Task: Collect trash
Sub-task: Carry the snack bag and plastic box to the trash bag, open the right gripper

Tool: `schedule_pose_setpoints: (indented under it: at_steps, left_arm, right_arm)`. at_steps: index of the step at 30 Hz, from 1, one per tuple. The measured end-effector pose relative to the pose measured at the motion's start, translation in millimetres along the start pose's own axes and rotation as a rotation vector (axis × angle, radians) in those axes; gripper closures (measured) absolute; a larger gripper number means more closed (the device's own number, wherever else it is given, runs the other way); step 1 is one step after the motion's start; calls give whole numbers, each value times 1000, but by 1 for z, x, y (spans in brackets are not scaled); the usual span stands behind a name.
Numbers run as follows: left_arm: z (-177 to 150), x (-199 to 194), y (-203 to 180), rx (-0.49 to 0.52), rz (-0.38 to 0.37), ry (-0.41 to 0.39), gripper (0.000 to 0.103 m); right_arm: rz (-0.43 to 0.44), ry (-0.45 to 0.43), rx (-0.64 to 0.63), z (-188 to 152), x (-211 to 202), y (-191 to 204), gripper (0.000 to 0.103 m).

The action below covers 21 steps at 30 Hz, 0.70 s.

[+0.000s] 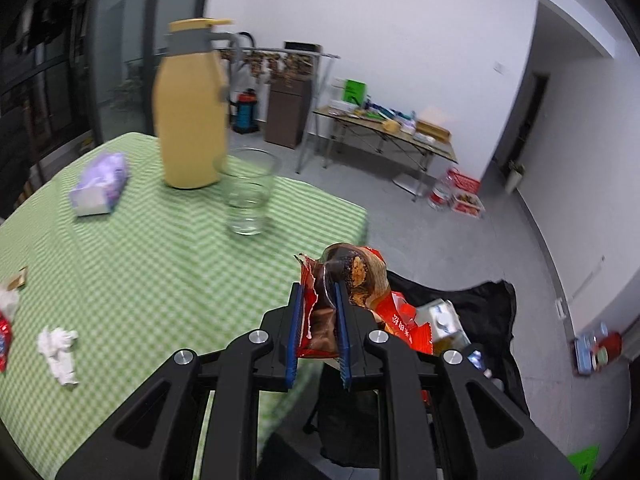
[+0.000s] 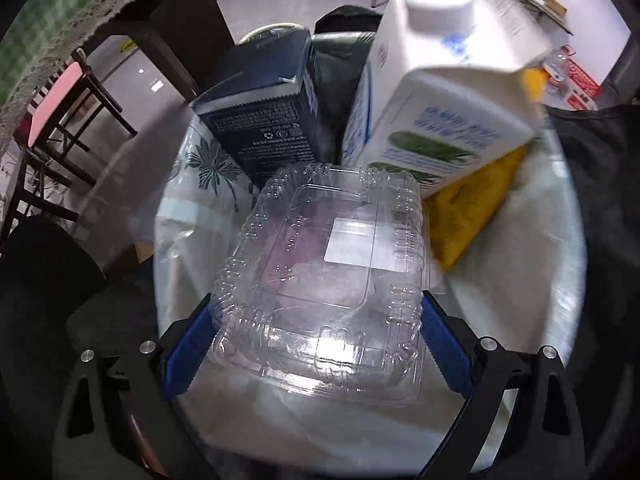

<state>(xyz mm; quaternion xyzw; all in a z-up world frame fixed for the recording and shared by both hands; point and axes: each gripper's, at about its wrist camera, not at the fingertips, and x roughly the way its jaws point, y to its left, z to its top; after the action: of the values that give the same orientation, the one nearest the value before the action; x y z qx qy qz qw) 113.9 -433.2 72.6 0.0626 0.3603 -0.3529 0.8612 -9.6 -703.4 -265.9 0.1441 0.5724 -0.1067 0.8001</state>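
My left gripper (image 1: 319, 292) is shut on a red and brown snack wrapper (image 1: 352, 280), held at the edge of the green checked table (image 1: 140, 260), above a black trash bag (image 1: 480, 312). My right gripper (image 2: 318, 308) has its jaws wide apart on either side of a clear plastic clamshell box (image 2: 320, 280), which lies inside the white-lined trash bin (image 2: 560, 260). I cannot tell whether the fingers press on the box. In the bin are also a white milk carton (image 2: 440, 100), a dark blue carton (image 2: 264, 120) and something yellow (image 2: 472, 208).
On the table stand a yellow thermos jug (image 1: 192, 108) and a clear glass (image 1: 248, 196). A purple tissue pack (image 1: 100, 184) and a crumpled white tissue (image 1: 60, 348) lie there too. Another red wrapper (image 1: 4, 336) shows at the left edge. A chair (image 2: 60, 92) stands beside the bin.
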Motion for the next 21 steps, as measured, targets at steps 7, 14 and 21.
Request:
schedule_pose_setpoints:
  at_steps: [7, 14, 21]
  left_arm:
    - [-13, 42, -47, 10, -75, 84, 90]
    - [-26, 77, -82, 54, -106, 158, 90]
    - [-39, 119, -118, 79, -137, 241, 90]
  right_arm:
    - [-1, 5, -1, 1, -4, 1, 7]
    - [6, -96, -27, 0, -65, 2, 7]
    - [14, -290, 32, -15, -144, -36, 7]
